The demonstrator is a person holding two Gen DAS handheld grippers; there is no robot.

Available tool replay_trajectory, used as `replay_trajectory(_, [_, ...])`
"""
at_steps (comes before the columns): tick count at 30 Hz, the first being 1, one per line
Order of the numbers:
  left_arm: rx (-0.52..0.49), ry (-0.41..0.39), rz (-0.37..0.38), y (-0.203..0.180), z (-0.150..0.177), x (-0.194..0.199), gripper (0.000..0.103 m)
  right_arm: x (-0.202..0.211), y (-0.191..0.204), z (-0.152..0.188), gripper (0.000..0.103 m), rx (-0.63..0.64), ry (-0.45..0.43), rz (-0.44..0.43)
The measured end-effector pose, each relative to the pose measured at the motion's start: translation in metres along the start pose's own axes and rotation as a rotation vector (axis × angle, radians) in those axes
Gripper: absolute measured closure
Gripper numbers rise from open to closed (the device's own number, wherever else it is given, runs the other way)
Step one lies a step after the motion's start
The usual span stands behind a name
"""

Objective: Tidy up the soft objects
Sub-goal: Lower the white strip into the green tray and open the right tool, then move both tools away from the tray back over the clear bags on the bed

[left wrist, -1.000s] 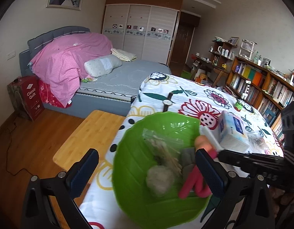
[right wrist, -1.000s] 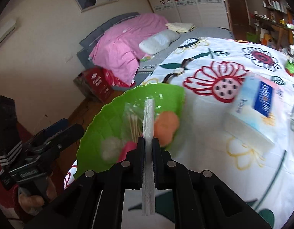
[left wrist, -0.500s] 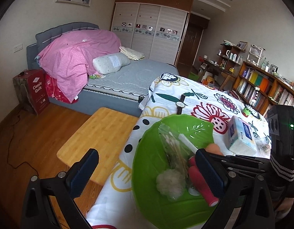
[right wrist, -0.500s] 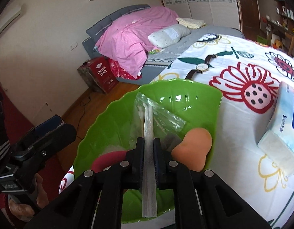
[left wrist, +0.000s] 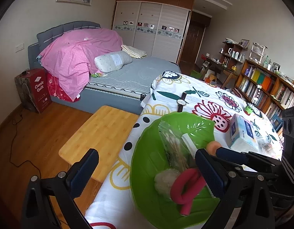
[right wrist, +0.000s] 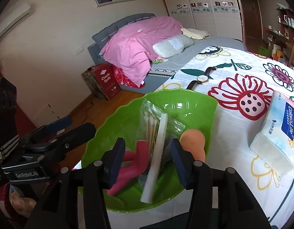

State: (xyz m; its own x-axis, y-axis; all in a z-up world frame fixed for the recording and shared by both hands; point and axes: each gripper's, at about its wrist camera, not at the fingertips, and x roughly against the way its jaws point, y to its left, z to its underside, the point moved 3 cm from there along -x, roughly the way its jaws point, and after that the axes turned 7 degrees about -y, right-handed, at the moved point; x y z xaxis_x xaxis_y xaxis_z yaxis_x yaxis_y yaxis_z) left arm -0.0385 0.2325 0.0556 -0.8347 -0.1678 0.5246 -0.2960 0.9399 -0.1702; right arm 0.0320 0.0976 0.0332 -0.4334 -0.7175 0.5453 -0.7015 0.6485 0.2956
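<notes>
A green bowl [right wrist: 185,103] [left wrist: 147,156] stands at the near corner of the flowered tablecloth. In it lie a bag of cotton swabs [right wrist: 150,122] [left wrist: 171,141], a pink foam roller [right wrist: 131,162] [left wrist: 187,187], a peach sponge [right wrist: 193,143] [left wrist: 213,147], a white fluffy ball [left wrist: 166,179] and a flat white pad [right wrist: 156,160] [left wrist: 188,143]. My right gripper [right wrist: 147,162] is open over the bowl, with the white pad loose between its fingers. My left gripper [left wrist: 147,173] is open and empty at the bowl's left rim.
A tissue pack [right wrist: 276,139] [left wrist: 242,133] lies right of the bowl. A wristwatch [right wrist: 202,78] [left wrist: 182,101] lies beyond it. A wooden side table [left wrist: 101,133] stands left of the table, a bed [left wrist: 118,72] behind, bookshelves [left wrist: 265,87] on the right.
My right gripper has opened and let go of the white pad, which now rests in the bowl. My left gripper has drawn back to the left of the bowl.
</notes>
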Motion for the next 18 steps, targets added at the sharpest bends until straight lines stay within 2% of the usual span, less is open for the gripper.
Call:
replay_trajectory(5, [0.012, -0.008, -0.012, 0.001, -0.002, 0.004, 0.0, 0.011, -0.003, -0.002, 0.039, -0.036, -0.028, -0.048])
replay_trajectory(7, [0.006, -0.004, -0.022, 0.0, -0.002, 0.004, 0.0, 0.019, -0.003, -0.003, 0.02, -0.035, -0.067, -0.054])
replay_trajectory(8, [0.003, -0.002, -0.024, -0.002, -0.002, 0.003, 0.0, 0.024, -0.003, -0.004, 0.014, -0.035, -0.086, -0.044])
replay_trajectory(9, [0.0, 0.0, -0.023, -0.003, -0.001, 0.003, 0.0, 0.032, -0.004, -0.005, 0.002, -0.033, -0.127, 0.004])
replay_trajectory(11, [-0.007, 0.003, -0.023, -0.006, -0.001, 0.004, 0.0, 0.043, -0.009, -0.006, 0.0, -0.033, -0.194, 0.094])
replay_trajectory(13, [-0.012, 0.007, -0.022, -0.01, -0.001, 0.003, 0.0, 0.05, -0.016, -0.005, 0.0, -0.047, -0.215, 0.151])
replay_trajectory(15, [-0.015, 0.012, -0.022, -0.014, -0.001, 0.003, 0.0, 0.052, -0.029, -0.004, 0.0, -0.103, -0.189, 0.218])
replay_trajectory(18, [-0.026, 0.018, -0.028, -0.021, -0.002, 0.002, 0.0, 0.051, -0.051, -0.002, 0.0, -0.207, -0.126, 0.261])
